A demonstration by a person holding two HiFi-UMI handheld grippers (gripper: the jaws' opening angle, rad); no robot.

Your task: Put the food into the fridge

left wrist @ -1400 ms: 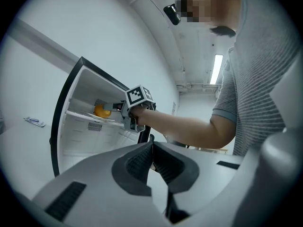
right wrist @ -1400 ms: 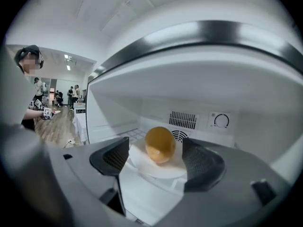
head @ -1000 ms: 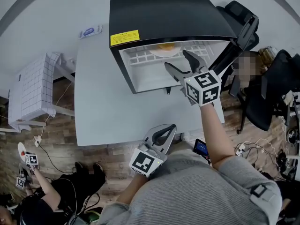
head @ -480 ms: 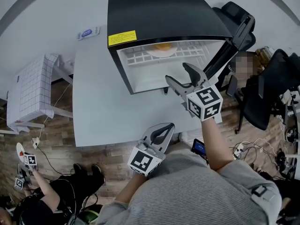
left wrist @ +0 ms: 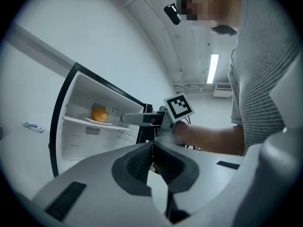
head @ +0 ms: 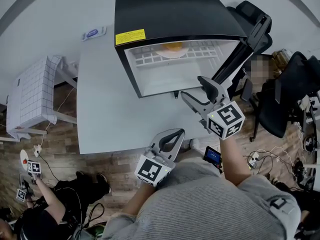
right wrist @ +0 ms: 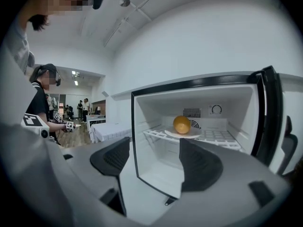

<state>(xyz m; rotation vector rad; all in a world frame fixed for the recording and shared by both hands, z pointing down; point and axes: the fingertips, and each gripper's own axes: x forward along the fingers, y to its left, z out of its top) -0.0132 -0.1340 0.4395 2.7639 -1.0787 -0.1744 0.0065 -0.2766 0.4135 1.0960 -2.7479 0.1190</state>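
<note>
While the round orange fruit (right wrist: 182,124) sits on a white plate (right wrist: 183,135) in the black open-doored fridge (head: 175,11), my right gripper (head: 193,88) gapes empty and my left gripper (head: 175,134) is pinched closed on nothing.

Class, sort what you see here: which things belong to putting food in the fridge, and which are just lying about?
Job in hand:
fridge
its open door
orange fruit on a plate inside
right gripper, open
left gripper, shut, empty

Lying about:
blue-and-white packet beside the fridge
checked cloth
office chair
</note>
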